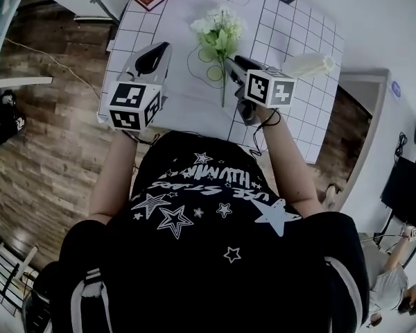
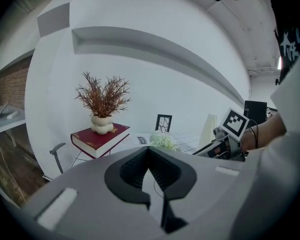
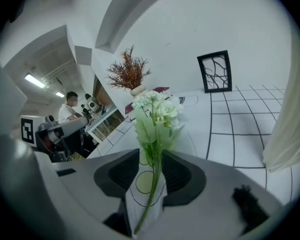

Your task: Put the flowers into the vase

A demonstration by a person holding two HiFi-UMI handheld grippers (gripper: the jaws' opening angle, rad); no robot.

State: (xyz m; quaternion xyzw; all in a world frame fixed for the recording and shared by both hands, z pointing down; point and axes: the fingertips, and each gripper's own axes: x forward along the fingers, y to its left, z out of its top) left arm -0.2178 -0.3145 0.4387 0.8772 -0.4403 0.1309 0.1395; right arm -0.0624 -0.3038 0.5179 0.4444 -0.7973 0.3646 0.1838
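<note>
A bunch of white flowers (image 1: 218, 30) with green leaves lies on the white grid-patterned table (image 1: 295, 23), its stem pointing toward me. My right gripper (image 1: 231, 71) stands open around the stem; in the right gripper view the flowers (image 3: 155, 111) rise between the pads (image 3: 182, 171) with a gap on each side. A white ribbed vase (image 1: 308, 64) stands just right of that gripper, large at the edge of the right gripper view (image 3: 290, 119). My left gripper (image 1: 164, 48) is shut and empty, over the table left of the flowers (image 2: 163, 141).
A red book (image 2: 100, 136) at the table's far left corner bears a small white pot of dried reddish branches (image 2: 102, 96). A black picture frame (image 3: 215, 71) leans on the back wall. The table's left edge drops to wooden floor (image 1: 48, 137). A person (image 3: 70, 106) sits far off.
</note>
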